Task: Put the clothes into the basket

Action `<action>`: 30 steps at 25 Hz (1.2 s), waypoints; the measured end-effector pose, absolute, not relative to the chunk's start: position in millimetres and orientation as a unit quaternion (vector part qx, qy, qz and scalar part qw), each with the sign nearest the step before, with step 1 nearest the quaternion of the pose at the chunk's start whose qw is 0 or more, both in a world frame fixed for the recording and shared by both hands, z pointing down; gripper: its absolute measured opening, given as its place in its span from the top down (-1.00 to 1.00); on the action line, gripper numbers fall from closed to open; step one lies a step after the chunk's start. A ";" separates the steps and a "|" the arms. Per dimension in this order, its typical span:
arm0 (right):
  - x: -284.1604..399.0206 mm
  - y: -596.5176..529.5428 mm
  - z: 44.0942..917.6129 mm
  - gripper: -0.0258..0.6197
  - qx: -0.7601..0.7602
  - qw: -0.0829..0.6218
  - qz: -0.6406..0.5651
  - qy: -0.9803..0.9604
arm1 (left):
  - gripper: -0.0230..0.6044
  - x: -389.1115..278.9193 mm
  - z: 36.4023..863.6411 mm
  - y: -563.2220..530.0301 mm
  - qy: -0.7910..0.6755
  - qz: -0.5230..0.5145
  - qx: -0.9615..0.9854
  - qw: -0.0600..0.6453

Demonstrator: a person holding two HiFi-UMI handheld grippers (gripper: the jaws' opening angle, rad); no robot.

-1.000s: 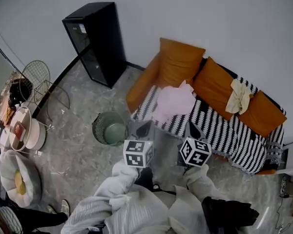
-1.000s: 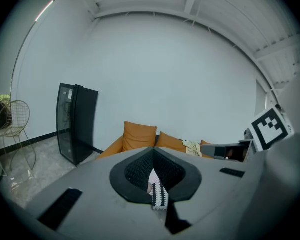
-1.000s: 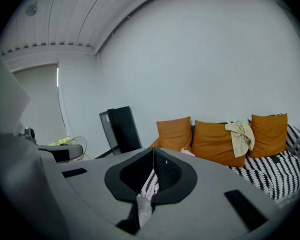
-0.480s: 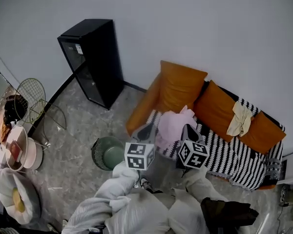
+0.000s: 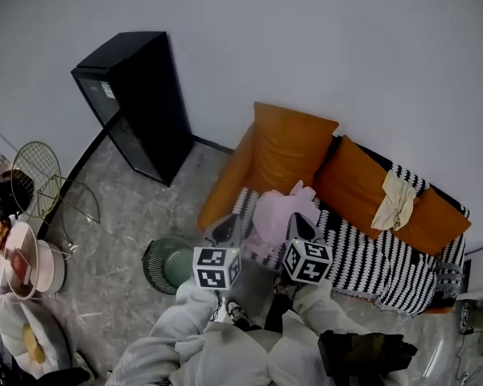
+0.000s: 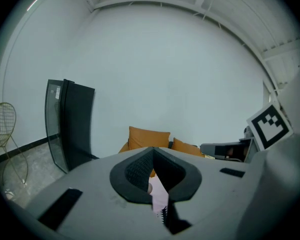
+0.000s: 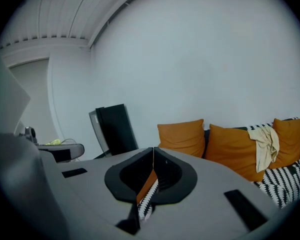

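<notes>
Pink garment [image 5: 283,214] lies crumpled on the striped seat of the sofa [image 5: 370,256], just ahead of both grippers. A cream garment [image 5: 396,199] hangs over the orange cushions [image 5: 358,167] further right. I judge both light, limp and not slippery, best pinched at a raised fold near the middle. Left gripper [image 6: 153,150] and right gripper [image 7: 153,151] have jaws closed together on nothing. Basket [image 5: 167,264] stands on open floor near the sofa's left arm; the seat's front edge could snag a trailing hem.
</notes>
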State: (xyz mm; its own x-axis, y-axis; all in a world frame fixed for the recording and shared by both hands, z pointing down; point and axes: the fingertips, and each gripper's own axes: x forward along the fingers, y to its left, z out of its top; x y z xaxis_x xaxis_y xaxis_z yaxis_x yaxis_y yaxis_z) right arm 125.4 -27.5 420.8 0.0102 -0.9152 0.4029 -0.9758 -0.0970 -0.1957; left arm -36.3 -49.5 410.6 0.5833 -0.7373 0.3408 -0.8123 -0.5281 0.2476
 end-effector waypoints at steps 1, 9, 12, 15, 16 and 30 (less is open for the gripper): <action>131.1 -32.0 427.0 0.84 0.706 0.072 0.226 -0.667 | 0.93 -32.3 415.2 -54.7 -0.449 0.101 0.866 0.196; 180.7 -73.8 460.9 0.84 0.695 0.093 0.250 -0.668 | 0.93 17.3 450.4 -91.0 -0.454 0.128 0.854 0.218; 203.2 -83.7 479.0 0.84 0.693 0.100 0.258 -0.665 | 0.93 41.2 468.1 -103.6 -0.448 0.144 0.855 0.219; 226.2 -89.3 507.7 0.84 0.692 0.113 0.271 -0.659 | 0.93 61.1 493.2 -111.7 -0.443 0.157 0.853 0.227; 232.8 -90.6 520.0 0.84 0.691 0.116 0.277 -0.657 | 0.93 66.1 505.0 -113.2 -0.442 0.163 0.851 0.232; 259.1 -112.0 708.7 0.84 0.637 0.173 0.339 -0.670 | 0.93 93.8 707.9 -111.8 -0.477 0.234 0.786 0.316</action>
